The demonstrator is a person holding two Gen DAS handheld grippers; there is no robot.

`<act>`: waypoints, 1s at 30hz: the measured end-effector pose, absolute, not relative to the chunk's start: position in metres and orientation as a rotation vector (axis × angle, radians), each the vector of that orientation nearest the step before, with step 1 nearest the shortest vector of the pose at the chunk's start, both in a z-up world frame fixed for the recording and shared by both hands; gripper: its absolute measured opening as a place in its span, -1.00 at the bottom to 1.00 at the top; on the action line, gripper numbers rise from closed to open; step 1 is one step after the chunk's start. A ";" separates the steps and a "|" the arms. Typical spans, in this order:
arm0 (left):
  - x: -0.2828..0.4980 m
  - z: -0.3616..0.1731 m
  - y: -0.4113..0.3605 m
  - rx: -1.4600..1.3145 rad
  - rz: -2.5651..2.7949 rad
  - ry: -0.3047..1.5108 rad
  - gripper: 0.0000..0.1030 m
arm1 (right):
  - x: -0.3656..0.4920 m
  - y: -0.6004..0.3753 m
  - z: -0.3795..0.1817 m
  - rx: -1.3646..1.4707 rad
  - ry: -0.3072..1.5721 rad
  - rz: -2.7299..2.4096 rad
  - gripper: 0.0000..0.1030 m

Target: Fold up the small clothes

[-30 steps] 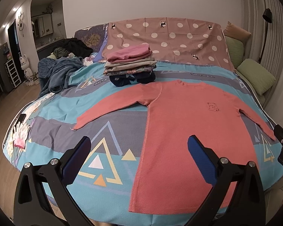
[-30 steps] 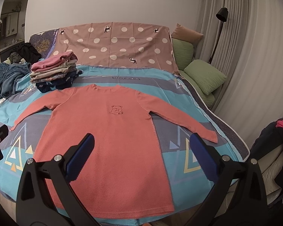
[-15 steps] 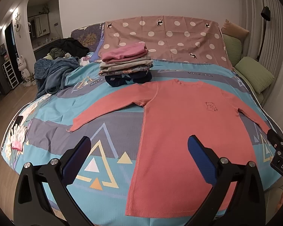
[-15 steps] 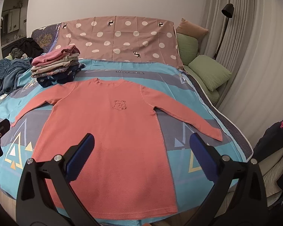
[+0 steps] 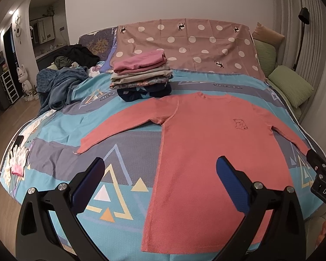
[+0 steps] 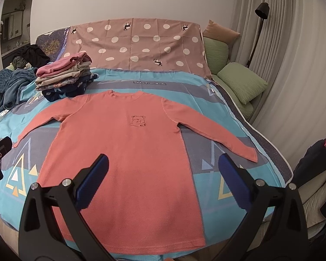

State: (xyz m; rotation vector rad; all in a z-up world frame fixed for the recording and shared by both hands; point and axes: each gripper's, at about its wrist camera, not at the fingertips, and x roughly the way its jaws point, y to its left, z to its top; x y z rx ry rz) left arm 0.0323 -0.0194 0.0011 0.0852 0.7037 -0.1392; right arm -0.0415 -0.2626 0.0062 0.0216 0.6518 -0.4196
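Ahead of your grippers: a coral-pink shirt [image 6: 128, 152] on a turquoise-and-grey bedspread [image 5: 60, 134] with triangles; beyond, a brown polka-dot sheet [image 6: 141, 43].

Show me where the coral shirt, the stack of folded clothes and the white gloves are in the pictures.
coral shirt [image 6: 128, 152], right wrist view, middle of its front.
stack of folded clothes [image 5: 141, 62], left wrist view, pink top piece.
white gloves [image 5: 18, 158], left wrist view, palm area.

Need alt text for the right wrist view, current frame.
A coral long-sleeved top lies flat and unfolded, sleeves spread, on a bed with a teal patterned cover. The open right hand-held gripper hovers over its lower half, holding nothing. A stack of folded clothes sits beyond the top's left shoulder.
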 end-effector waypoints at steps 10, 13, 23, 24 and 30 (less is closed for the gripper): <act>0.082 0.010 -0.173 0.415 -0.726 0.620 0.97 | -0.070 -0.528 -0.056 0.767 0.585 -0.520 0.96; 0.108 -0.011 -0.242 0.500 -0.889 0.715 0.97 | -0.077 -0.612 -0.116 1.051 0.599 -0.541 0.74; 0.152 -0.056 -0.390 0.466 -1.135 0.926 0.97 | -0.062 -0.699 -0.233 1.507 0.549 -0.550 0.16; 0.152 -0.060 -0.401 0.473 -1.153 0.927 0.97 | -0.058 -0.707 -0.237 1.500 0.538 -0.554 0.16; 0.158 -0.079 -0.441 0.481 -1.189 0.956 0.97 | -0.044 -0.735 -0.250 1.531 0.461 -0.601 -0.37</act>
